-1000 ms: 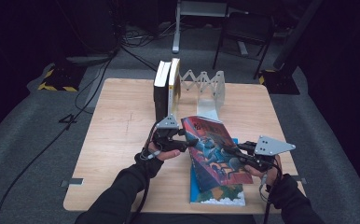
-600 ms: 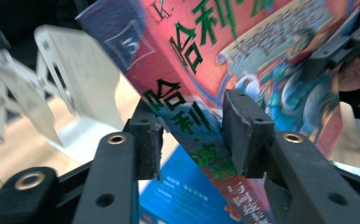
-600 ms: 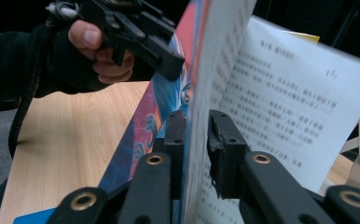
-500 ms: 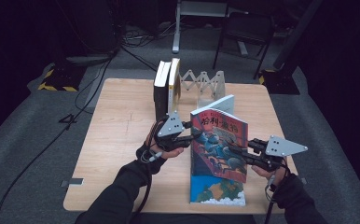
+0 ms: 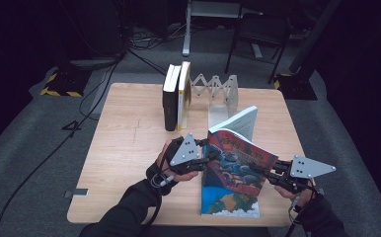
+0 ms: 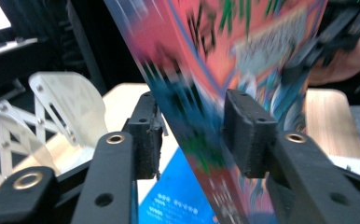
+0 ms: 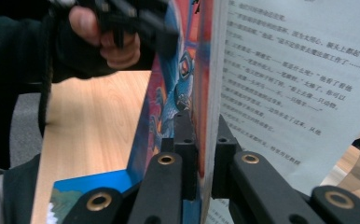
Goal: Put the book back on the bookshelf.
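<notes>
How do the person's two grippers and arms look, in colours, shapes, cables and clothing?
Both grippers are black. The left gripper and the right gripper each carry a grey three-cornered plate on top. Their fingers are black bars with brass-coloured rivets and blocky black pads. A thin cable trails from each gripper. The person wears dark long sleeves and dark fingerless gloves.

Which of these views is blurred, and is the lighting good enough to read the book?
Left gripper view: the book cover is smeared by motion blur, its lettering unreadable, while the tongs stay sharp. Right gripper view: crisp, the printed page evenly lit and legible. High view: table well lit, surroundings dark, no glare.
</notes>
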Demonstrator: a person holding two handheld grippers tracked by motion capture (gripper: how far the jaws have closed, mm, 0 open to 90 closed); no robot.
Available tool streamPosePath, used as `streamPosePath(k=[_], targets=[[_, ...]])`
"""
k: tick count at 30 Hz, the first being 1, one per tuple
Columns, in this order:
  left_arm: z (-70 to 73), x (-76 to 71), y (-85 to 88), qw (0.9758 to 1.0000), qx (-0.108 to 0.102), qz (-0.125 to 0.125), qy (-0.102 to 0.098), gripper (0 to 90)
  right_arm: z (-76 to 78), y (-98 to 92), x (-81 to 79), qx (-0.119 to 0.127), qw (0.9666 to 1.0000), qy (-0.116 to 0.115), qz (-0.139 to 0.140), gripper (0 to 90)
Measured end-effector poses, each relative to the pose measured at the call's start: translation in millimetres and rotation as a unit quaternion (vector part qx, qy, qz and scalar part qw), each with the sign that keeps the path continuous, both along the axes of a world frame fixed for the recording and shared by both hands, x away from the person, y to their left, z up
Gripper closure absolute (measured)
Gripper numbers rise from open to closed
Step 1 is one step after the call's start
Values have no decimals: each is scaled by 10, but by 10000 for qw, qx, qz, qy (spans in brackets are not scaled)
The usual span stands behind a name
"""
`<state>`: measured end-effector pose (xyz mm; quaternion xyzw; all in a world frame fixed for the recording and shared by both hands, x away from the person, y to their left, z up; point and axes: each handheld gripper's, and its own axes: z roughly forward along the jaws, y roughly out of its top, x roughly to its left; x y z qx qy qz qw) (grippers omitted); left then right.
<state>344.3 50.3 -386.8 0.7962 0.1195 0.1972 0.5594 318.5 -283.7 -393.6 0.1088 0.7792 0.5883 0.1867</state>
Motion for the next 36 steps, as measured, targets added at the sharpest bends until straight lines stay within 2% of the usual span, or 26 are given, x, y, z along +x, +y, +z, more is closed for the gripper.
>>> streamPosePath(k=[1,2,3,5,7,9,11,14,17,18,20,22,24,25,29,31,32,35,36], targets=[[-54,-2,-10,10000,25,-8,84,558,-3,-2,-27,-21,10000,-34,-7,851],[-54,-2,-10,10000,25,-8,84,556,-3,-2,-27,-21,10000,-34,-7,851],[-114,-1,-17,9998,26,-48,193,556,-8,-2,-41,-6,10000,-38,-10,850],[-219,-16,-63,9992,163,-81,344,538,-21,-17,-71,-27,10000,-59,-7,850],[-237,-19,-71,9992,170,-80,363,531,-27,-23,-77,-28,10000,-74,7,850],[-299,-25,-115,9985,218,-56,502,510,-34,-23,-93,-20,10000,-85,17,850],[-333,-34,-159,9982,260,-32,540,478,-32,-12,-119,-54,9999,-138,40,849],[-371,-24,-223,9977,257,-122,609,462,-35,-20,-133,-70,9998,-192,14,848],[-376,-24,-230,9976,277,-169,606,527,-47,-53,-125,-56,9998,-177,-37,843],[-373,-26,-223,9978,342,-169,551,527,-47,-53,-125,-56,9998,-177,-37,843],[-387,-36,-206,9975,371,-247,543,649,-62,-73,-106,-38,9997,-171,-145,822],[-386,-45,-205,9974,405,-288,514,678,-65,-95,-88,13,9997,-114,-193,810],[-378,-75,-211,9972,486,-382,416,699,-73,-121,-71,37,9991,-38,-432,740],[-379,-87,-218,9971,476,-410,430,706,-77,-137,-62,33,9987,-10,-516,717],[-378,-111,-220,9969,516,-442,403,720,-80,-184,-60,48,9964,-63,-841,585],[-383,-129,-224,9969,495,-457,414,724,-87,-225,-64,76,9939,-113,-1097,493],[-383,-129,-224,9969,495,-457,414,728,-101,-246,-55,88,9924,-51,-1224,457],[-401,-151,-233,9966,391,-527,504,735,-129,-261,-23,34,9907,23,-1357,401],[-403,-157,-235,9966,392,-538,494,737,-159,-265,8,9,9908,115,-1351,391]])
